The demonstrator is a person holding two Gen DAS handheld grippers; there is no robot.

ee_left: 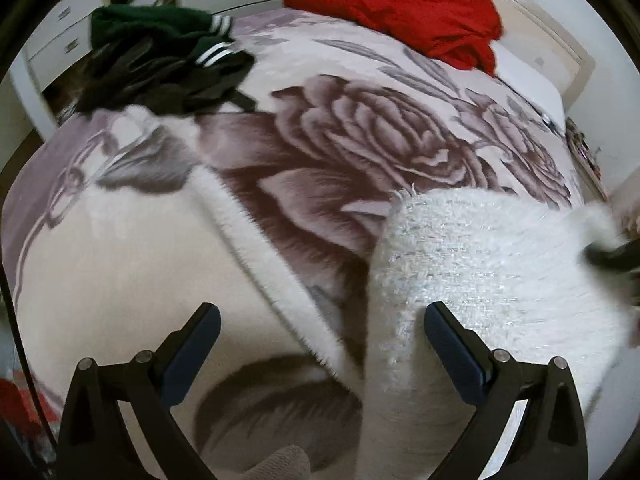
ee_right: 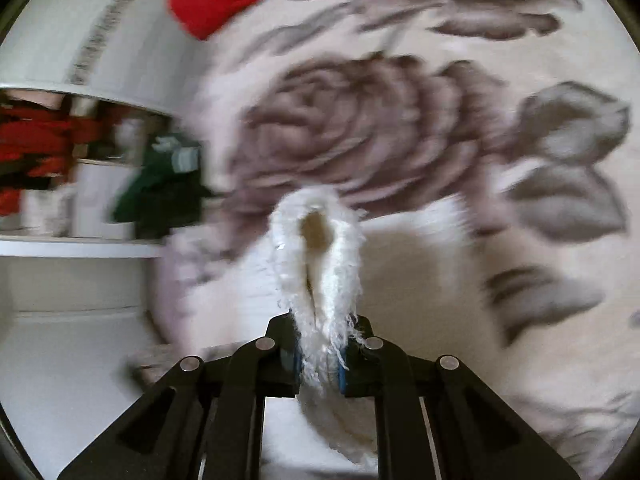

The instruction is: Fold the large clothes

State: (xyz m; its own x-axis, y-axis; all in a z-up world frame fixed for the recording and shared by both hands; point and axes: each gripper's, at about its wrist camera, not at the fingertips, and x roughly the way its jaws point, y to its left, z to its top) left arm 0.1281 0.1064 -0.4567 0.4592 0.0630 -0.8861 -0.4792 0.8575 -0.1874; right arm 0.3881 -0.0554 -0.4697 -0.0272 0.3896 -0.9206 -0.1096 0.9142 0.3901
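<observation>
I have the right tongs (ee_right: 319, 354) clenched on a bunched edge of the white fuzzy sweater (ee_left: 480, 264), which loops up out of the jaws towards twelve o'clock in the right wrist view. The left tongs (ee_left: 322, 322) hang released over the bed (ee_left: 120, 264), nothing between the jaws; the sweater lies just at their three o'clock side, behind the right finger (ee_left: 448, 344).

From the left view, the sweater sits on the floral blanket at about four o'clock, rumpled and part lifted rather than laid flat. I see no clean fold lines on it, so I judge the fold is barely begun: one edge gripped, the other side not yet taken.

A dark green garment (ee_left: 160, 60) lies in a loose heap at ten o'clock and a red one (ee_left: 400, 4) at one o'clock, both looking unfolded. So most of the work seems left: finish this sweater, then those two.
</observation>
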